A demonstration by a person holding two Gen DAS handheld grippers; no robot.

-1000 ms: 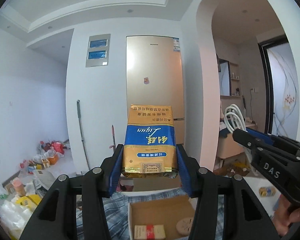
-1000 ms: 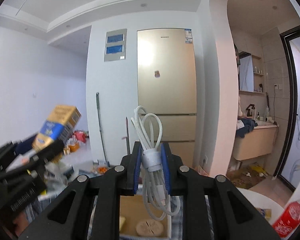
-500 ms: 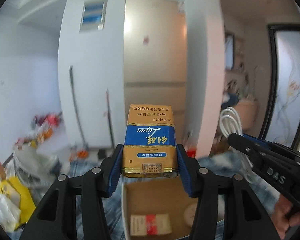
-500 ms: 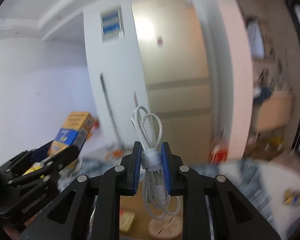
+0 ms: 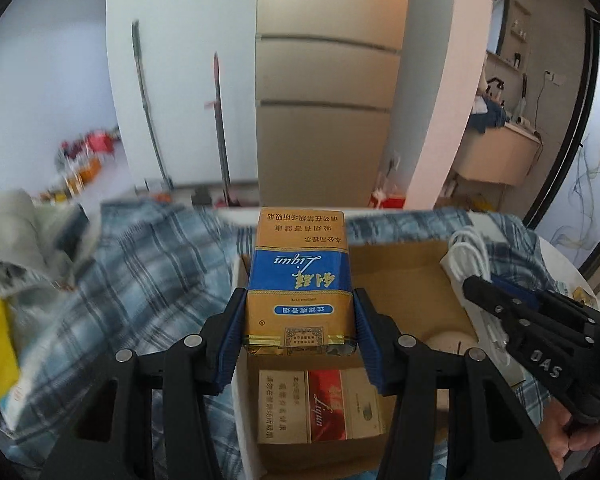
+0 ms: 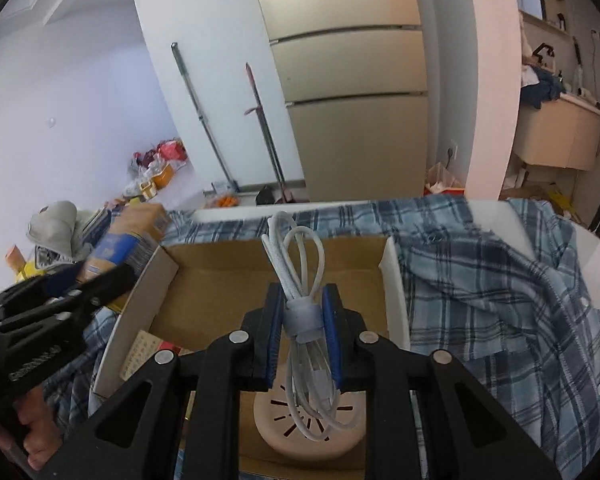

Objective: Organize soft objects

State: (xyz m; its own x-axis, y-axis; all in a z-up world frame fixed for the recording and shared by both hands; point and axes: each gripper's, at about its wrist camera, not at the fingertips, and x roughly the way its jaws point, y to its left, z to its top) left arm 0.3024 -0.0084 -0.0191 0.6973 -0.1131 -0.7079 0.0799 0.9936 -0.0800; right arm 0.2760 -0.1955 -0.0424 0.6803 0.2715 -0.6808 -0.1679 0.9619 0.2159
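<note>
Placement is in hand: left gripper [image 5: 300, 332] clamps a gold-and-blue soft cigarette pack [image 5: 300, 280], right gripper [image 6: 302, 340] a bundled white cable [image 6: 300, 280], both above the open cardboard box [image 6: 220, 256], needing lowering, then release.

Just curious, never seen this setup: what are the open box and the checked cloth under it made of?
The box looks like corrugated cardboard: matte brown inside, white outside. The checked cloth looks like woven cotton, possibly a shirt, given the wrinkles, seams and buttons.

left wrist: close above cardboard box [image 5: 400, 268] | right wrist: same box [image 6: 228, 264], close, from the right
</note>
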